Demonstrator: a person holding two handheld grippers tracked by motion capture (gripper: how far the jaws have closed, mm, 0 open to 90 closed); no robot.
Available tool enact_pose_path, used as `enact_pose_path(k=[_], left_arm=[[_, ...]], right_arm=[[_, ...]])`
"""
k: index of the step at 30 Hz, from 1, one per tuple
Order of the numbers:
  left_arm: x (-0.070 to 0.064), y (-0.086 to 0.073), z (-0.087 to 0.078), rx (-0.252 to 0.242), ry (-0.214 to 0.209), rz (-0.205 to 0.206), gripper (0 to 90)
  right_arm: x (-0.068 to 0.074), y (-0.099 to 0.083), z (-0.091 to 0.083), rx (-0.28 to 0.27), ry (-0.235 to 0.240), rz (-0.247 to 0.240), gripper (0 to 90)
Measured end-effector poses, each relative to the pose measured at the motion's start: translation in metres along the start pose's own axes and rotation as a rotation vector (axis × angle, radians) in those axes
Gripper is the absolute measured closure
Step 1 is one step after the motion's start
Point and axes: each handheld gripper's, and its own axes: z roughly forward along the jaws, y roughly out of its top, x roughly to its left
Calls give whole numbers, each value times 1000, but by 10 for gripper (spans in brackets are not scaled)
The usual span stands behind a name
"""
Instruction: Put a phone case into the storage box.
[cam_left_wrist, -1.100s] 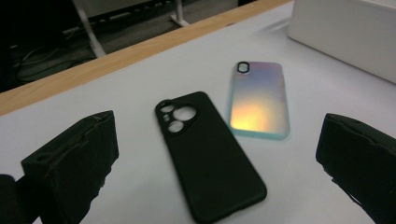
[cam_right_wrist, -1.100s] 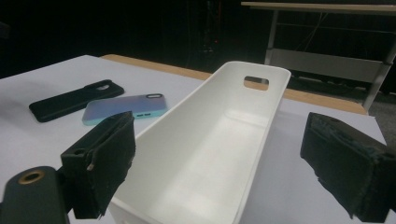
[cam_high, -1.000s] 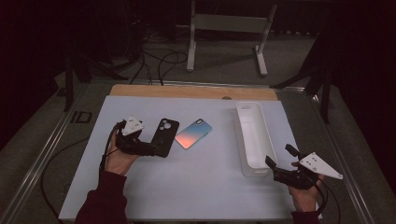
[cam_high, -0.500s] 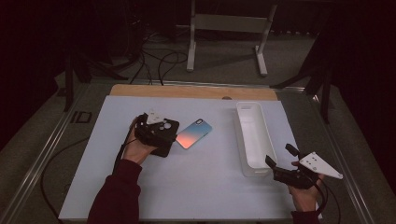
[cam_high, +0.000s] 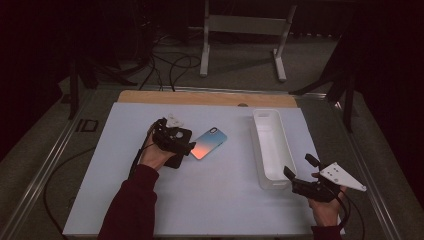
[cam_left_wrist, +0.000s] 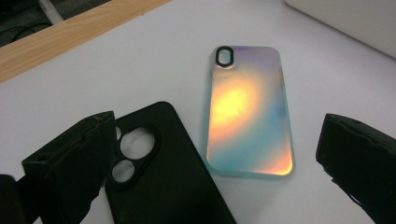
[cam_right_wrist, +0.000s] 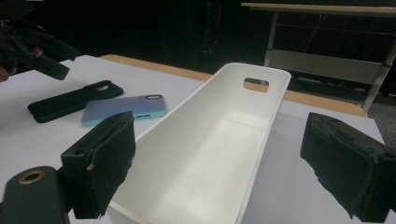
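The left hand-held gripper (cam_high: 187, 146) hovers low above the 2 phone cases near the middle of the white tabletop (cam_high: 210, 200). Its jaws are spread wide and hold nothing. In the left gripper view, the black phone case (cam_left_wrist: 168, 177) lies flat between the jaws, closer to the left jaw, with its 2 round camera openings facing up. The iridescent phone case (cam_left_wrist: 250, 126) lies flat just beside it, on the side of the other jaw, with its camera cutout at the far end. From this view I cannot tell if the 2 cases touch each other.

The right hand-held gripper (cam_high: 300, 172) is at the near right part of the tabletop, just beside the near end of the white bin (cam_high: 270, 145). Its jaws are also spread apart and empty. In the right gripper view, the bin (cam_right_wrist: 210, 154) stands between the 2 jaws, long and narrow, with a handle slot in its far wall. The bin is well apart from the 2 cases.
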Motion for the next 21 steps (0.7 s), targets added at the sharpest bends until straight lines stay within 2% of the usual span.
enact_pose_path(k=[10, 21], left_arm=[[-9, 12, 27, 58, -20, 25, 0], [-14, 14, 54, 120, -32, 37, 0]], right_arm=[[-1, 0, 0, -3, -3, 3, 100], [0, 1, 0, -4, -4, 1, 100]])
